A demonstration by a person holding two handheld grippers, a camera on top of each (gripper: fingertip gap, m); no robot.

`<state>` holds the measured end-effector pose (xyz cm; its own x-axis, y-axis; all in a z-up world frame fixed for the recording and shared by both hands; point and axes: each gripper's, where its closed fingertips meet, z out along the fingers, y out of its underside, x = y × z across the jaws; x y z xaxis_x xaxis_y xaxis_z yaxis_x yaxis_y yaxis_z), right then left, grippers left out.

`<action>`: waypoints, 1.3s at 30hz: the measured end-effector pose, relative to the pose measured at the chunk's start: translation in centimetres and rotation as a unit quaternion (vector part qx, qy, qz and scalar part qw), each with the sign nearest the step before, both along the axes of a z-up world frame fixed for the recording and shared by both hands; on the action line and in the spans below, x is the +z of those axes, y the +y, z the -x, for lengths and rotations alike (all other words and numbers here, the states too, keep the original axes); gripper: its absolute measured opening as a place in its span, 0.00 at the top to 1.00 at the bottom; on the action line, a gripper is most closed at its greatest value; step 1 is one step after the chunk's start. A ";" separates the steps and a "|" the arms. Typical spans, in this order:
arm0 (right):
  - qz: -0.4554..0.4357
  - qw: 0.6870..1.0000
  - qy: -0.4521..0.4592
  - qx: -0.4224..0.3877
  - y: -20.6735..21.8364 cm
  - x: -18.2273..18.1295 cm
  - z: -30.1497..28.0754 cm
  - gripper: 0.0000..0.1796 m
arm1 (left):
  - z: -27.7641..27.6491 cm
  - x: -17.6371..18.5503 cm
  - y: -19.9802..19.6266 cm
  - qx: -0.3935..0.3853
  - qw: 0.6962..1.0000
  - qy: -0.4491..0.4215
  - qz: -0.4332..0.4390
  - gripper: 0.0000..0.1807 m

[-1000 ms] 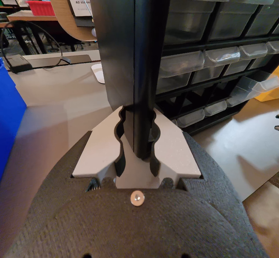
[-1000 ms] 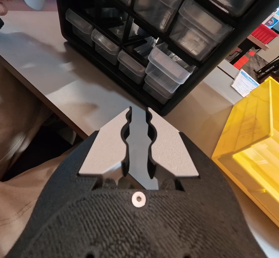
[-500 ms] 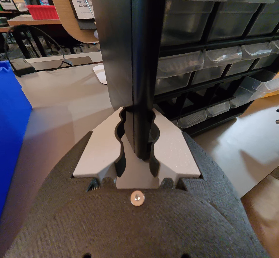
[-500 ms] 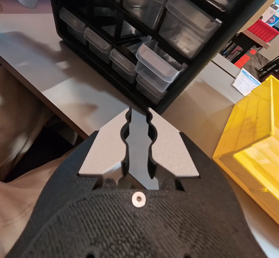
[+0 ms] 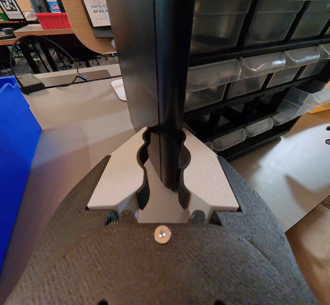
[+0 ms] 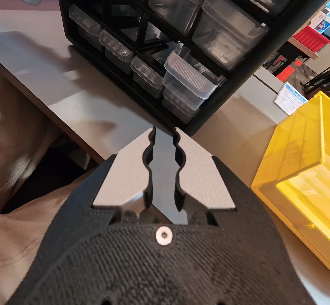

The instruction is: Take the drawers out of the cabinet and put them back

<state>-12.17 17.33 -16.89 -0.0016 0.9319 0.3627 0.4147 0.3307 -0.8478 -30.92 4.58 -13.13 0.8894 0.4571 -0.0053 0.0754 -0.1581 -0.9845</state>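
Observation:
The black drawer cabinet stands on the grey table. My left gripper is shut on its front left corner post, near the bottom. Most clear drawers sit in their slots. One clear drawer sticks partly out of the right column, second row from the bottom; it also shows in the left wrist view. Several slots beside it are empty. My right gripper is slightly open and empty, just in front of the cabinet's lower right corner.
A yellow bin stands to the right of the cabinet. A blue bin stands to its left. The table's front edge runs left of my right gripper, with a person's beige trousers below it.
The right gripper has crept a little closer to the cabinet's lower right corner. The left gripper keeps its hold on the corner post; its view has shifted slightly.

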 end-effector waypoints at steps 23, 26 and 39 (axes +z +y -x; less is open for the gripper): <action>-0.079 0.993 0.079 0.029 -0.9 7.1 0.9 0.71 | -0.1 0.0 0.0 -0.006 1.000 -0.003 -0.003 0.85; -0.128 0.990 0.001 0.050 -0.2 6.4 2.1 0.71 | -0.1 0.0 0.0 -0.008 1.000 -0.005 -0.004 0.85; -0.379 0.896 -0.210 0.097 1.1 3.1 4.4 0.87 | -0.1 0.0 0.0 -0.014 1.000 -0.010 -0.007 0.84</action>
